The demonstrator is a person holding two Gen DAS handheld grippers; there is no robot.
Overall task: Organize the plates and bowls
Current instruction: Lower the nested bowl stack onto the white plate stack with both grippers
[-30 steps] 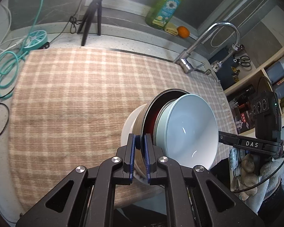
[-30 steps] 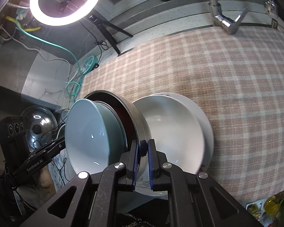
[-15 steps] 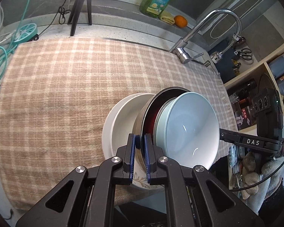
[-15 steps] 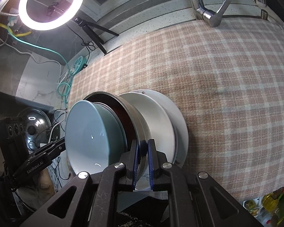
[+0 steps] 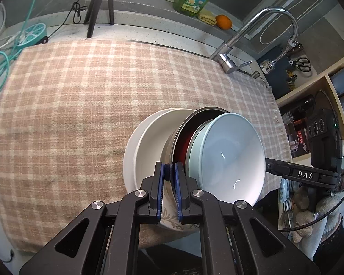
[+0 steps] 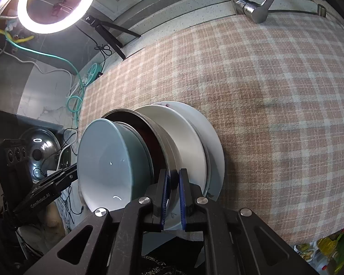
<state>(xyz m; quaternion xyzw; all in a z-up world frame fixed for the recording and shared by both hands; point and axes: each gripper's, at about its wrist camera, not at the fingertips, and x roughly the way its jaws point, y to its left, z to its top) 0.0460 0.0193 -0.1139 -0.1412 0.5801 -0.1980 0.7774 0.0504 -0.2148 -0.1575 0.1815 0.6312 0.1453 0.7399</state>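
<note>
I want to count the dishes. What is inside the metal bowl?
A pale blue bowl sits nested in the metal bowl; a dark red inner wall shows beside it. The metal bowl's bottom is covered.

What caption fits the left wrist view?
Left gripper clamps metal bowl holding blue bowl, above white dishes.

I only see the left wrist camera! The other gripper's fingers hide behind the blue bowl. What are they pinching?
Observer: The right gripper is shut on the metal bowl's rim, with the blue bowl nested inside it.
Operator: Why is everything so bright?
Observer: A lit ring light sits on top of that tripod behind the cloth.
</note>
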